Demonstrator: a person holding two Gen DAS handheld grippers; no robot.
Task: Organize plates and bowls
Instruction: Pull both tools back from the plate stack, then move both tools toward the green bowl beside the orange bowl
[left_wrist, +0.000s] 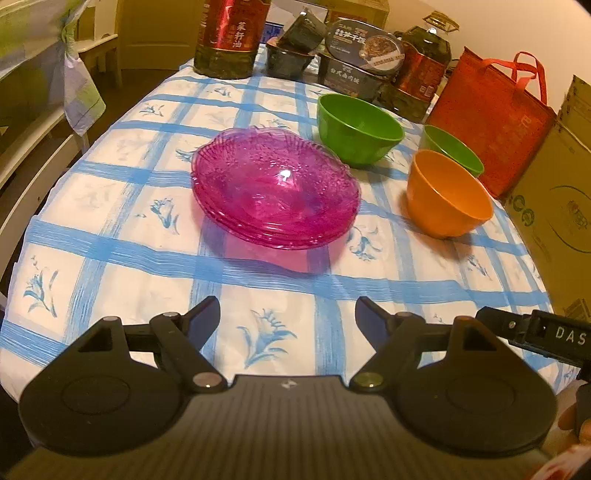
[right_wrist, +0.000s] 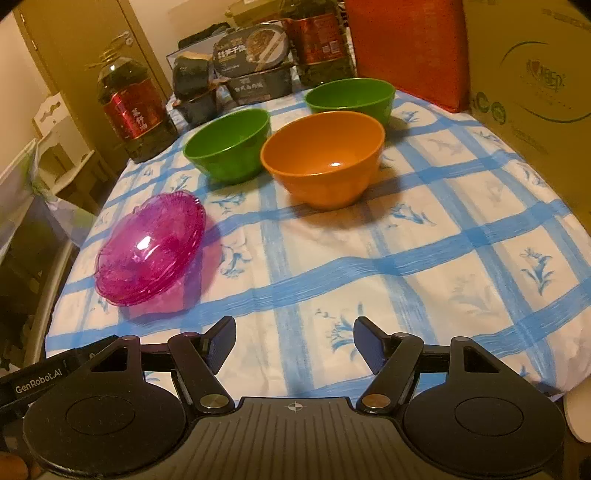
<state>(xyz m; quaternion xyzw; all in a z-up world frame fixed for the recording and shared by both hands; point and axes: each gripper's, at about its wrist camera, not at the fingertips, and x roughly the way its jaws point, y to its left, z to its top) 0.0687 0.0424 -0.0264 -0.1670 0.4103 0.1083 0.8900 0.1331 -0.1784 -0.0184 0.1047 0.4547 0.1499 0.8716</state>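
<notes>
A stack of pink glass plates (left_wrist: 275, 192) (right_wrist: 149, 249) rests on the blue-checked tablecloth (left_wrist: 122, 280) (right_wrist: 424, 273). Beyond it stand a large green bowl (left_wrist: 358, 127) (right_wrist: 229, 142), a second green bowl (left_wrist: 452, 149) (right_wrist: 351, 96) and an orange bowl (left_wrist: 448, 197) (right_wrist: 323, 158), all upright and apart. My left gripper (left_wrist: 288, 319) hovers open over bare cloth in front of the plates. My right gripper (right_wrist: 294, 341) is open too, above the cloth, well short of the orange bowl. Nothing lies between either pair of fingers.
At the table's far side stand oil bottles (left_wrist: 231, 37) (right_wrist: 135, 114), stacked food boxes (left_wrist: 364, 55) (right_wrist: 251, 64) and a red tote bag (left_wrist: 491, 118) (right_wrist: 406, 48). A cardboard box (left_wrist: 557, 206) (right_wrist: 532, 74) borders the right edge. White furniture (left_wrist: 33, 155) is left of the table.
</notes>
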